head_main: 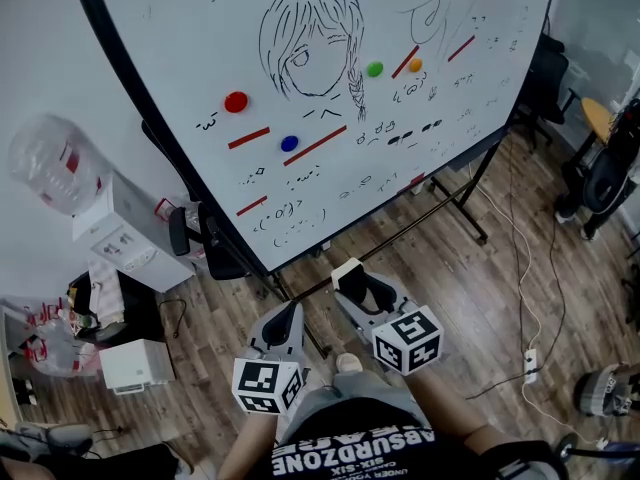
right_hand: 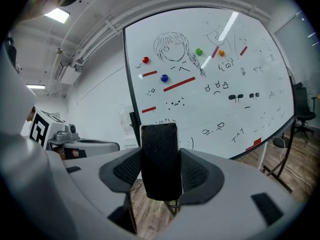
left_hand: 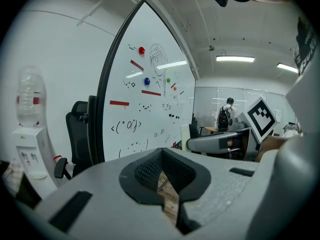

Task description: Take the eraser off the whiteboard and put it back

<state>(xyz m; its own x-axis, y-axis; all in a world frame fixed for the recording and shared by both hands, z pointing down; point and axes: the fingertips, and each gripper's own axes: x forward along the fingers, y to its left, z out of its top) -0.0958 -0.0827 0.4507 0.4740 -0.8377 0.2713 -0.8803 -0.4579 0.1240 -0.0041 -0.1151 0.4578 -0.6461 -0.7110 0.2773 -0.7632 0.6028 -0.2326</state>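
The first half of the job looks done. The eraser [right_hand: 160,160] is off the whiteboard [head_main: 200,38]. It sits between the two jaws of the right gripper [head_main: 362,286], which pinch it from both sides. The black fuzzy side of the eraser faces the camera in the right gripper view, and a thin white edge shows around it. In the head view the eraser is low down, near the bottom edge of the board and not touching it. The left gripper [left_hand: 162,178] has its jaws pressed together with nothing inside; only a thin slit of wood floor shows between them. It hangs just beside the right one, and I think it has no job here. The board has a drawing, small marks, red strips and round magnets on it. What is left, I think, is the second half: lift the eraser up to the board, press it flat against the white part so it sticks, then let go. I cannot tell which spot it belongs on.
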